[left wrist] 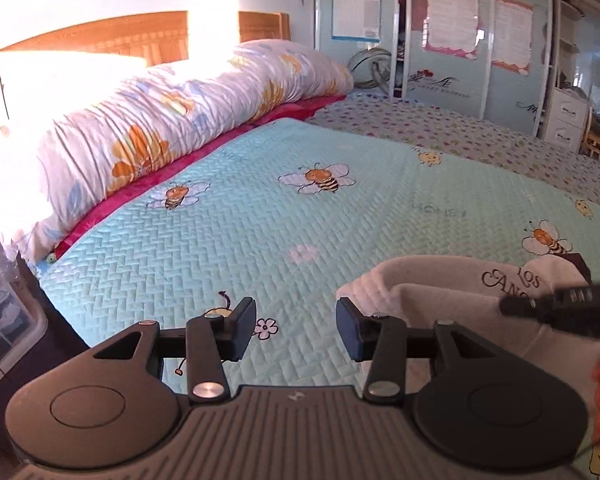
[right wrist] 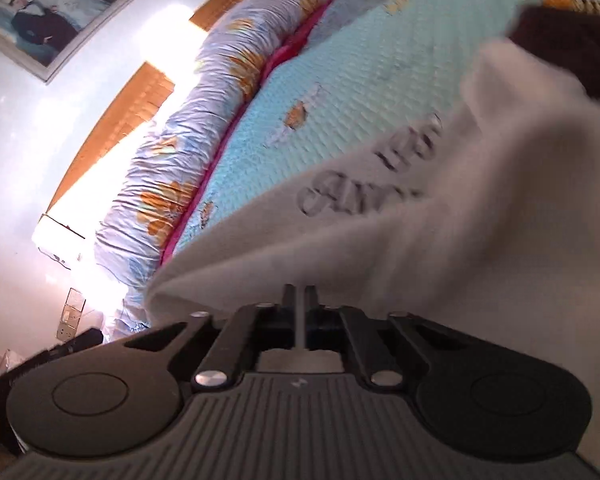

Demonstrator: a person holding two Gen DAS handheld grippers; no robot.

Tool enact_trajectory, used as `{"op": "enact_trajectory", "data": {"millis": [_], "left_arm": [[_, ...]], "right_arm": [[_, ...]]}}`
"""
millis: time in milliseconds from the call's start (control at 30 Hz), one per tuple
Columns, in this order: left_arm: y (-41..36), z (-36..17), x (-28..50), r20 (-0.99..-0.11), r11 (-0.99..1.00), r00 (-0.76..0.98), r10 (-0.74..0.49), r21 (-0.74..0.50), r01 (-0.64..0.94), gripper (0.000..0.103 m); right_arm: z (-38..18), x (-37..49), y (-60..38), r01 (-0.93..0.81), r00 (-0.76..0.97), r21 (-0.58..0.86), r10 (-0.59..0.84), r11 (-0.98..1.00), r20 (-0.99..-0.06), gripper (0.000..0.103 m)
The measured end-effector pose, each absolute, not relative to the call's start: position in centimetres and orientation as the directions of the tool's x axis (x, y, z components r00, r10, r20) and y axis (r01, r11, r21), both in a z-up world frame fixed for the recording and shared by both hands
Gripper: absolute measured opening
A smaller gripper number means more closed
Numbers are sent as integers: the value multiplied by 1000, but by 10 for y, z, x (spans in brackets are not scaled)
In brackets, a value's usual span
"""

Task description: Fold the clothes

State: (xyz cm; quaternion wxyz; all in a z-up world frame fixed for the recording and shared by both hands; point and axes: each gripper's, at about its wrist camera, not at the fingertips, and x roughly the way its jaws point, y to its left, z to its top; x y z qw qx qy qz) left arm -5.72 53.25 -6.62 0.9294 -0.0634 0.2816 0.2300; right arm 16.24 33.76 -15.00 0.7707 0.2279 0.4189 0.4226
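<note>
The right gripper (right wrist: pixel 299 294) pinches an edge of the white printed garment (right wrist: pixel 440 208), lifted over the bee-print bedspread (left wrist: pixel 260 220); the thin bite could slip and drop the fold. The left gripper (left wrist: pixel 296 330) is spread and empty just beside the cloth, so one side hangs unsupported and may bunch. A clear plastic bin (left wrist: pixel 4 312) stands beside the bed, its contents unclear

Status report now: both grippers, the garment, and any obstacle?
Left gripper open, empty, over the bee quilt. Right gripper shut on white garment, lifting its edge. Dark cloth beyond garment; nothing blocking.
</note>
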Motion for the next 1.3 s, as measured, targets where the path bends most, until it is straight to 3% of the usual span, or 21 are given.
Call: {"op": "enact_trajectory", "data": {"millis": [100, 200, 233, 300, 333, 367, 533, 633, 700, 733, 767, 1033, 1100, 1167, 1300], "left_arm": [[513, -59, -55, -513, 921, 793, 328, -12, -389, 47], [490, -63, -47, -498, 947, 819, 285, 17, -319, 47], [482, -65, -44, -494, 955, 826, 271, 30, -296, 47], [471, -77, -38, -504, 967, 829, 241, 52, -250, 48], [468, -85, -35, -518, 973, 827, 219, 55, -223, 48], [464, -94, -32, -540, 978, 818, 196, 52, -201, 48], [443, -133, -20, -647, 991, 754, 111, 19, -130, 48], [433, -144, -20, -677, 994, 731, 83, 1, -111, 49], [430, -150, -19, -686, 994, 722, 87, 7, -112, 50], [430, -153, -18, -690, 994, 718, 88, 10, -113, 50], [429, -156, -16, -694, 994, 715, 88, 11, -112, 50], [436, -173, 14, -697, 991, 707, 116, 33, -130, 50], [446, -176, 24, -704, 987, 698, 134, 32, -156, 50], [460, -179, 30, -711, 983, 688, 144, 23, -182, 50], [482, -185, 40, -718, 974, 673, 175, 28, -224, 50]], "right_arm": [[-95, 193, 371, -545, 336, 660, 856, 518, -393, 0], [-67, 232, 394, -514, 284, 666, 840, 540, -462, 9], [-65, 229, 389, -519, 275, 652, 830, 553, -484, 20], [-70, 212, 364, -533, 277, 619, 810, 577, -517, 52], [-77, 199, 345, -537, 285, 604, 800, 589, -528, 76], [-92, 186, 326, -518, 290, 602, 787, 607, -544, 81], [-171, 147, 266, -378, 271, 623, 725, 685, -633, 81], [-201, 161, 279, -323, 264, 666, 739, 673, -620, 79], [-206, 176, 295, -336, 260, 709, 785, 620, -562, 56], [-207, 184, 305, -345, 255, 718, 796, 605, -549, 25], [-201, 190, 316, -366, 261, 708, 797, 604, -545, 16], [-143, 243, 366, -442, 336, 659, 794, 608, -508, 10], [-129, 258, 374, -451, 355, 652, 792, 610, -496, 16], [-114, 272, 383, -460, 374, 644, 791, 611, -484, 34], [-117, 244, 373, -519, 419, 538, 747, 664, -517, 37]]}}
